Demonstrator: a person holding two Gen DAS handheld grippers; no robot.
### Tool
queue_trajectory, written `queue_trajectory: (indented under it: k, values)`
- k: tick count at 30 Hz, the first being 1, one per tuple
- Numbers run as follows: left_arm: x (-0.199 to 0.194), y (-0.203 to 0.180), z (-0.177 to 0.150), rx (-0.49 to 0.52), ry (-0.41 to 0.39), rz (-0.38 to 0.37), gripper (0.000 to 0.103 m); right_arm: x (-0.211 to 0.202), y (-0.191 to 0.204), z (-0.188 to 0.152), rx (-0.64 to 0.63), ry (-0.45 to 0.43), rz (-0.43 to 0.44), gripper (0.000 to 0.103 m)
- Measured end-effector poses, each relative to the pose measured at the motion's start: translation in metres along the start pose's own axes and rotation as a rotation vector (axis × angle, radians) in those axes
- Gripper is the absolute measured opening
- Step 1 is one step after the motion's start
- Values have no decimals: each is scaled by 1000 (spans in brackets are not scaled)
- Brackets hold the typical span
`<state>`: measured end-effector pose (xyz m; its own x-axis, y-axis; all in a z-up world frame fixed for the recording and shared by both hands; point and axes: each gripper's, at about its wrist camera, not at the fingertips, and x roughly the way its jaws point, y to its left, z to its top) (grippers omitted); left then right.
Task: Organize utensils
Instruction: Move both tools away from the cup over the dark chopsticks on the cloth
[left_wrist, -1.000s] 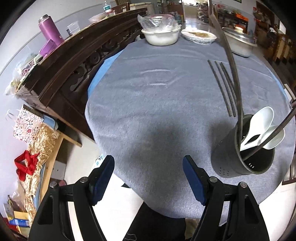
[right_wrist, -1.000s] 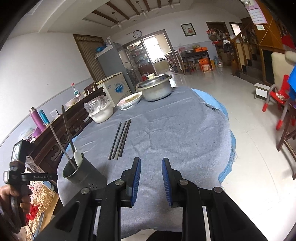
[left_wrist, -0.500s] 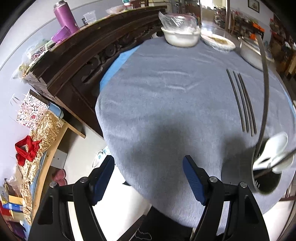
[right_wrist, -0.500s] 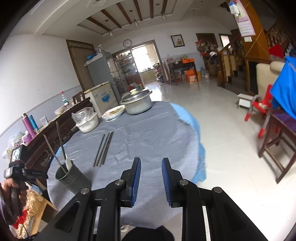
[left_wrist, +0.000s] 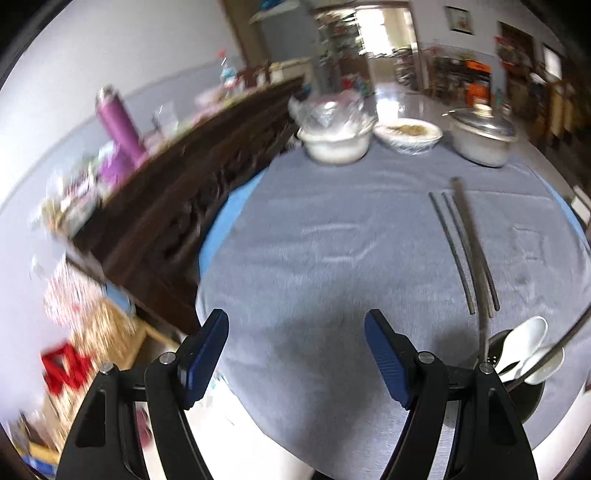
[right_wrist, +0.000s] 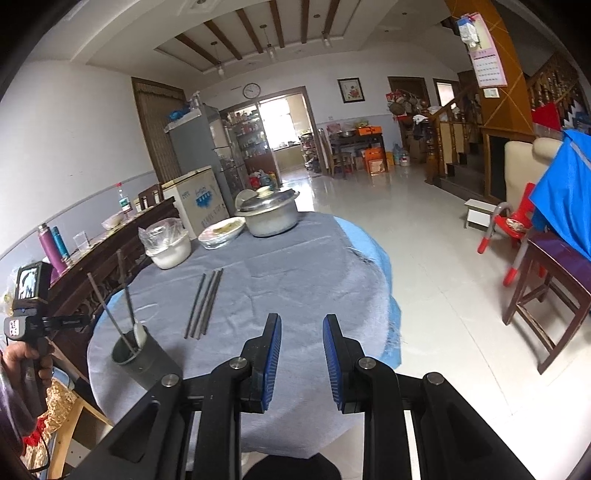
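Hovering over the near edge of the round bench (left_wrist: 332, 258), the left hand-held gripper (left_wrist: 295, 354) has its blue pads spread wide with nothing between them, only grey cloth showing in the gap. Just to the right of its right finger stands the dark utensil holder (left_wrist: 524, 398), with white spoons (left_wrist: 528, 347) and two long chopsticks leaning out of it. Ahead and to the right of that gripper, three more chopsticks (left_wrist: 461, 251) lie flat on the cloth, side by side and close together, well apart from the holder. Farther ahead, at the far side of the bench, sit a white bowl covered in plastic (left_wrist: 334, 142), a plate of food (left_wrist: 408, 134) and a lidded pot (left_wrist: 482, 140). The right hand-held gripper (right_wrist: 302, 358) is above the near bench edge too, its pads drawn to a narrow gap and gripping nothing. From it, the holder (right_wrist: 136, 356) is to the left and the loose chopsticks (right_wrist: 205, 304) ahead and slightly left. At the far left of that view a hand (right_wrist: 22, 360) grips the handle of the other gripper. The left view is blurred along its left side.
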<state>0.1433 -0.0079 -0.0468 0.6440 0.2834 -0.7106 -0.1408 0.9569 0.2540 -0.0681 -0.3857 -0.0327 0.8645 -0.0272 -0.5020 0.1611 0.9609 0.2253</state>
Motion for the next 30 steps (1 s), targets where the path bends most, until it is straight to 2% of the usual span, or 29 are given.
queue_trajectory:
  k: [3, 8, 10, 12, 13, 21, 30]
  values:
    - [-7, 4, 6, 36, -48, -15, 76, 1, 15, 3, -19, -3, 25, 25]
    - [-13, 20, 17, 22, -82, -68, 77, 2, 37, 9, -22, -25, 44, 26]
    - [-16, 26, 19, 14, -95, -85, 77, 2, 44, 11, -7, -29, 57, 33]
    - [-18, 32, 21, 12, -109, -103, 77, 1, 50, 12, -1, -40, 65, 50]
    - [-20, 35, 21, 12, -119, -110, 77, -1, 57, 13, -1, -57, 69, 51]
    - [-18, 72, 9, 21, -189, -154, 81, 1, 94, 31, -11, -110, 69, 51]
    - [9, 114, 0, -32, -166, -215, 81, 25, 116, 68, 89, -94, 93, 51]
